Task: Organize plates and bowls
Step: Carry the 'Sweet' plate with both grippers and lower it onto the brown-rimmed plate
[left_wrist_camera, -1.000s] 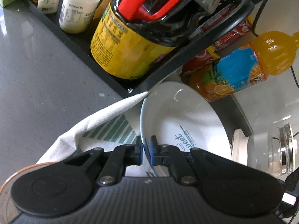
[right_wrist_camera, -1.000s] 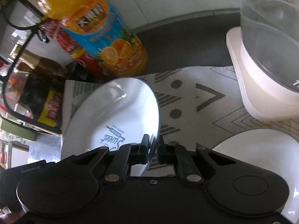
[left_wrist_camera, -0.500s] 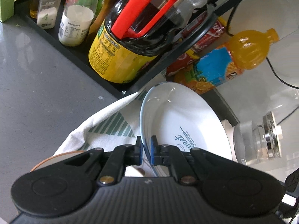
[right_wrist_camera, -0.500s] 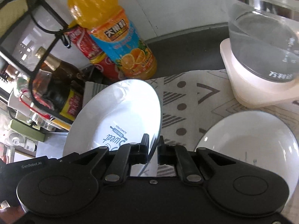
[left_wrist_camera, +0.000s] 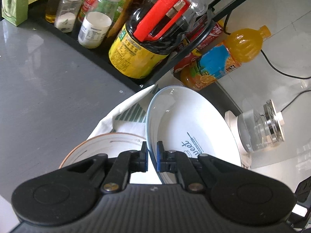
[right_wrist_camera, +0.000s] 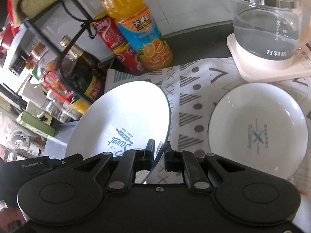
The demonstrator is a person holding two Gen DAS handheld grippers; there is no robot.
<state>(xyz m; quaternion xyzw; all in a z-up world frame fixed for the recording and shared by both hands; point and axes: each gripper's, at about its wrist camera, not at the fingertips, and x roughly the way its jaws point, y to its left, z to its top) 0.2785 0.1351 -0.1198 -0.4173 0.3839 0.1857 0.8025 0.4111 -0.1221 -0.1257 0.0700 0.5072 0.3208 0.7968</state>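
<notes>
While the white plate with the blue "Sweet" print (left_wrist_camera: 194, 128) is kept off the patterned cloth (right_wrist_camera: 186, 89), it is gripped from two sides at once. Its rim is pinched by the left gripper (left_wrist_camera: 152, 156), whose blue-padded jaws are closed on the edge, and the opposite edge is clamped in the same way by the right gripper (right_wrist_camera: 159, 157). The plate is held tilted, with its printed face turned up and toward the left gripper. Probably two grips are used because a thin, smooth rim held at one point only would swing or slip.

A second white plate (right_wrist_camera: 258, 130) is lying flat on the cloth, to the right of the held one and well apart from it; it is judged to be the likely base for a stack. A bowl with a brown rim (left_wrist_camera: 105, 147) is seen under the left gripper, also on the cloth.

Around the work area a glass kettle (right_wrist_camera: 266, 19), an orange juice bottle (right_wrist_camera: 140, 31) and a dark sauce bottle with a red handle (left_wrist_camera: 143, 44) in the black rack (left_wrist_camera: 91, 52) are standing near, so little free room is left for the carried plate.
</notes>
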